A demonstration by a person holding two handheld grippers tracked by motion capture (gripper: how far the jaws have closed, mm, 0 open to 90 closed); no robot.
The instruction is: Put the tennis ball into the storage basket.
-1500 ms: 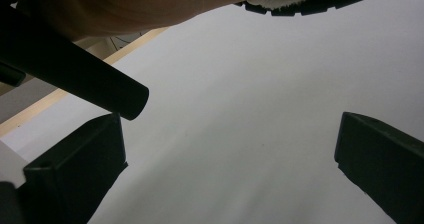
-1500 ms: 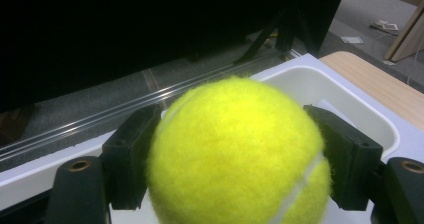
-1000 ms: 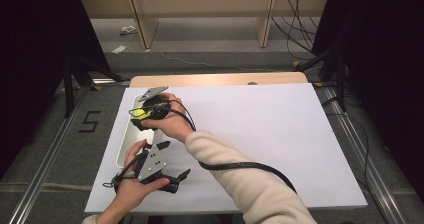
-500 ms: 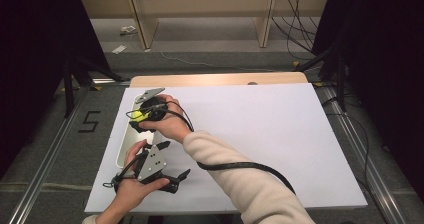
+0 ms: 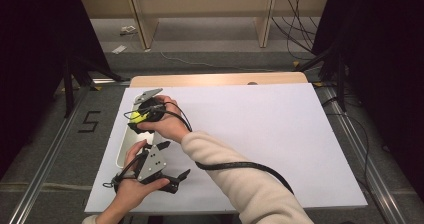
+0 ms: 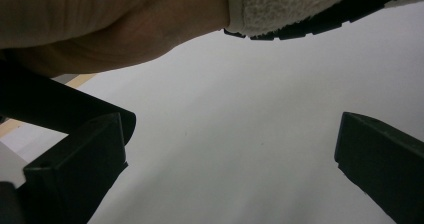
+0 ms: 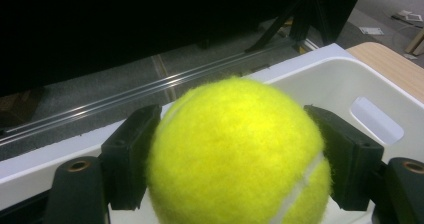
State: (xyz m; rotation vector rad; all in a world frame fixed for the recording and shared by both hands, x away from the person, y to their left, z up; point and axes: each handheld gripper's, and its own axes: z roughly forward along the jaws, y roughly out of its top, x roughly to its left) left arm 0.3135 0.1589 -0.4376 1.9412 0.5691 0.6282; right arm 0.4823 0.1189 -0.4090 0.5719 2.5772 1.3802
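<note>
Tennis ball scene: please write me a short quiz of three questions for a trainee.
1. True or false: the right gripper is shut on the tennis ball.
2. What is under the ball? A) white tray B) wooden box C) bare floor
3. How do the jaws of the left gripper stand?

Key
1. True; both pads press on its sides.
2. A, the white tray at the left edge of the table.
3. Wide apart, nothing between them.

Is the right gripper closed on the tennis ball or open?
Closed on it. In the right gripper view, both black jaws of the right gripper press against the sides of the tennis ball, over the white bin.
</note>
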